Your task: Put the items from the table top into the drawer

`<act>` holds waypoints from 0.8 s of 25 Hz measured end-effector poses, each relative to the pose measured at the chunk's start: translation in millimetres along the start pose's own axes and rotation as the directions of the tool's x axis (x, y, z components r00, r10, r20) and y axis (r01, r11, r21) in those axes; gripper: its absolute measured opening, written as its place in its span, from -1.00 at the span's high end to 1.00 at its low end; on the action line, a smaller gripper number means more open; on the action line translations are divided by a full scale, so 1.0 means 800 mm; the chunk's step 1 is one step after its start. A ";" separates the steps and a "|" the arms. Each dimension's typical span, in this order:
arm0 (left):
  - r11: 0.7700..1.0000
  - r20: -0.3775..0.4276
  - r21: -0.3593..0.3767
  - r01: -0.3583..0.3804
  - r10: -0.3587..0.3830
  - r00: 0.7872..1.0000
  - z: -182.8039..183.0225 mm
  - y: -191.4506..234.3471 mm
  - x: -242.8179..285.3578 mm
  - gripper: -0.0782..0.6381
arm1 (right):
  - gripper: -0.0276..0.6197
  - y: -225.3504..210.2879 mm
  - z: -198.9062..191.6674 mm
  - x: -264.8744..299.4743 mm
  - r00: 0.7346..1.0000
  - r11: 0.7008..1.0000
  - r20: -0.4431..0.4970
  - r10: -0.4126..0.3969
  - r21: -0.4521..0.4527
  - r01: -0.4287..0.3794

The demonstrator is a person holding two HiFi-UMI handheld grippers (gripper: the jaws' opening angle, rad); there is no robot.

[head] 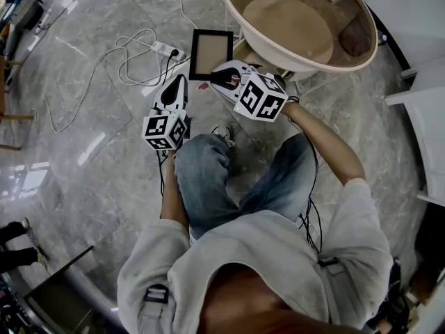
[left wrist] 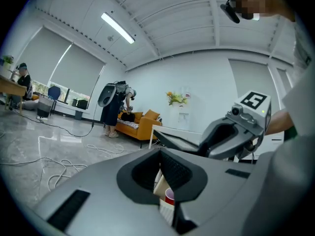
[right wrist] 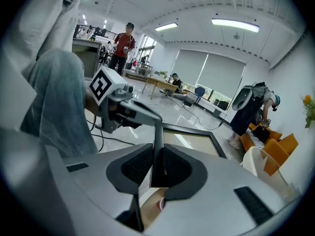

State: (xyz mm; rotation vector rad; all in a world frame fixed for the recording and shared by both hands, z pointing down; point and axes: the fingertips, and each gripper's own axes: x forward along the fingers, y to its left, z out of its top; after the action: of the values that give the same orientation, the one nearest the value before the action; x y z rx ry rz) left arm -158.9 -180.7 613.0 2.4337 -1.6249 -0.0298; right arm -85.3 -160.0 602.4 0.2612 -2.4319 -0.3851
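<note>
A black picture frame [head: 211,53] with a pale brown panel hangs over the floor beside the round table [head: 233,19]. My right gripper [head: 222,76] is shut on its lower edge. In the right gripper view the frame [right wrist: 197,141] stands upright between the pads [right wrist: 173,167] and stretches away from them. My left gripper [head: 179,83] hovers just left of the frame with its jaws together and nothing between them. From the left gripper view, the right gripper [left wrist: 231,132] shows with the frame [left wrist: 174,139] edge-on. No drawer shows in any view.
The table has a white rim and a wooden disc [head: 288,26] inside. A white power strip [head: 167,49] and loose cables [head: 132,54] lie on the grey marble floor. The person's knees [head: 208,172] are under the grippers. A yellow sofa [left wrist: 135,122] and people stand far off.
</note>
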 end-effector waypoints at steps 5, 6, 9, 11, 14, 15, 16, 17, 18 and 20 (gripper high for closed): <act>1.000 0.011 -0.007 0.000 0.000 1.000 0.003 0.001 0.002 0.74 | 0.64 0.020 -0.065 -0.006 0.998 0.997 -0.062 0.010 0.076 -0.005; 1.000 0.010 -0.005 0.007 -0.007 1.000 0.002 -0.002 0.003 0.74 | 0.64 0.021 -0.079 -0.009 0.997 0.996 -0.076 0.007 0.093 0.000; 1.000 0.012 -0.003 0.024 -0.024 1.000 0.003 -0.011 0.008 0.74 | 0.64 0.025 -0.122 -0.015 0.993 0.988 -0.114 0.005 0.155 0.013; 0.999 0.012 0.001 0.038 -0.038 0.999 0.004 -0.018 0.013 0.74 | 0.64 0.029 -0.148 -0.019 0.991 0.981 -0.133 0.008 0.194 0.018; 0.998 0.008 0.005 0.060 -0.060 0.998 0.003 -0.030 0.019 0.74 | 0.64 0.039 -0.181 -0.027 0.986 0.973 -0.166 0.013 0.228 0.025; 0.998 0.007 0.007 0.065 -0.065 0.998 0.002 -0.033 0.020 0.74 | 0.64 0.043 -0.191 -0.029 0.984 0.971 -0.180 0.017 0.236 0.026; 0.998 0.007 0.007 0.069 -0.069 0.998 0.002 -0.035 0.021 0.74 | 0.64 0.046 -0.200 -0.031 0.981 0.969 -0.194 0.022 0.247 0.027; 0.997 0.007 0.008 0.072 -0.072 0.997 0.002 -0.037 0.022 0.74 | 0.64 0.048 -0.208 -0.033 0.978 0.965 -0.205 0.028 0.259 0.027; 0.997 0.008 0.008 0.074 -0.074 0.997 0.003 -0.038 0.022 0.74 | 0.64 0.050 -0.216 -0.033 0.977 0.962 -0.212 0.034 0.272 0.025; 0.997 0.007 0.008 0.076 -0.076 0.997 0.002 -0.040 0.023 0.74 | 0.64 0.054 -0.231 -0.033 0.974 0.954 -0.222 0.048 0.298 0.020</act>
State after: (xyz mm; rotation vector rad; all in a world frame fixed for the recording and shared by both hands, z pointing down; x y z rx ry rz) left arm -122.8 -186.3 606.9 2.5032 -1.5379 -0.0449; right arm 48.5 -150.8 739.1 0.3957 -2.2559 0.0236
